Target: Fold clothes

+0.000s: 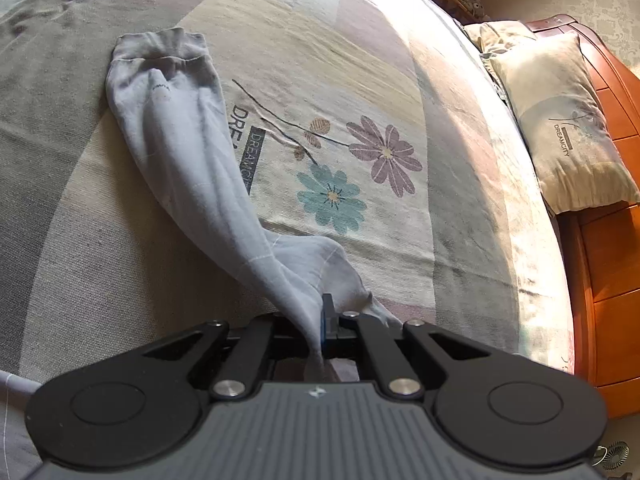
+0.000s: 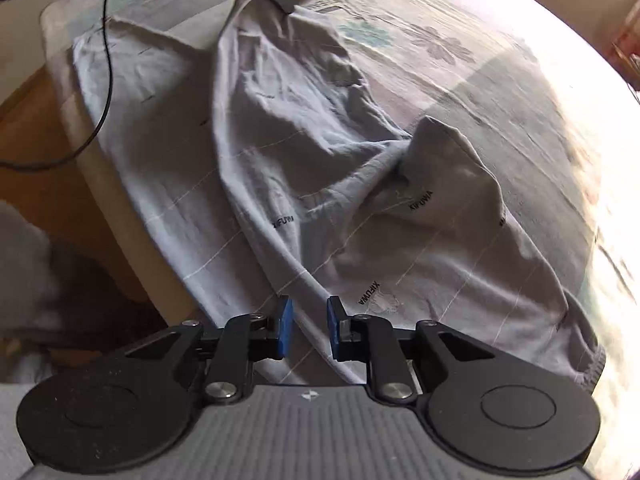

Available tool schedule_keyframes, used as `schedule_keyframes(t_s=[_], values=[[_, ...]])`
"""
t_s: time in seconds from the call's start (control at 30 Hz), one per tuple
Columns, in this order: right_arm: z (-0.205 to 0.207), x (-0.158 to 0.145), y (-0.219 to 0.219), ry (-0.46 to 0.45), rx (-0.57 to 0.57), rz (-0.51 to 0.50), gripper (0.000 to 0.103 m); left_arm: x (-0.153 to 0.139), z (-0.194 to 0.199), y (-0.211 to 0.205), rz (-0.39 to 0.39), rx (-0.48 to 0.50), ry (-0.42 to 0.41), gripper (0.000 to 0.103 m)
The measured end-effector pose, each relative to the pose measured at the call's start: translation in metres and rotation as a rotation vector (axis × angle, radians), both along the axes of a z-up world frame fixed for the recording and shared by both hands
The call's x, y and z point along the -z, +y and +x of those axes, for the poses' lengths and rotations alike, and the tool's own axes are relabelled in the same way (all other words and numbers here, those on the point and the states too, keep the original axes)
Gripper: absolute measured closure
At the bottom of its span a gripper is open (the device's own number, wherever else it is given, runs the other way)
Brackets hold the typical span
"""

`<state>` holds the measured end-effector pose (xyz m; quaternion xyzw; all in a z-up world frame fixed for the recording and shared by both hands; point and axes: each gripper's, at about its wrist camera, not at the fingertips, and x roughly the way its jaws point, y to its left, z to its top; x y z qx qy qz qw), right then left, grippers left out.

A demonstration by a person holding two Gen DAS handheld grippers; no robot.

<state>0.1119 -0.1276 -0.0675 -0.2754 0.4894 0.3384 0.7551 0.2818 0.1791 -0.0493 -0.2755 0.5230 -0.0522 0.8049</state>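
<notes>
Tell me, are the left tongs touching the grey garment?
Touching. The left wrist view shows the left tongs shut on a bunched fold of the grey garment, which trails away across the bed.

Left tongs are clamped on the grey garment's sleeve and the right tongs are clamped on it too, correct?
Not quite. The left tongs are clamped on the grey garment, but the right tongs stand open, blue pads apart with only a fold running between them, as the right wrist view shows.

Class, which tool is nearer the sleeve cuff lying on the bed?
Left. The left tool grips that sleeve, with the cuff at its far end; the right tool is by the shirt body.
</notes>
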Motion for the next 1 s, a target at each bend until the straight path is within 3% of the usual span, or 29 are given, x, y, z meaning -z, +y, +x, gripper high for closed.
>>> schedule_keyframes(t_s=[0.17, 0.37, 0.43, 0.6, 0.67, 1.0], values=[[-0.02, 0.014, 0.004, -0.083, -0.24, -0.124, 0.081, 0.001, -0.002, -0.002, 0.006, -0.003, 0.005, 0.102], [-0.023, 0.021, 0.003, -0.112, -0.377, -0.168, 0.081, -0.003, -0.007, 0.0, 0.021, 0.0, 0.002, 0.102], [-0.021, 0.018, 0.003, -0.109, -0.38, -0.178, 0.09, -0.005, -0.009, 0.001, 0.008, 0.0, 0.001, 0.102], [-0.014, 0.018, 0.002, -0.073, -0.391, -0.191, 0.09, -0.007, -0.013, 0.001, 0.019, -0.003, 0.002, 0.102], [-0.012, 0.017, 0.002, -0.059, -0.409, -0.185, 0.1, -0.01, -0.015, 0.002, 0.025, -0.015, -0.004, 0.102], [0.003, -0.017, -0.02, 0.029, -0.326, -0.097, 0.101, -0.054, -0.057, 0.012, 0.072, -0.079, -0.026, 0.102]])
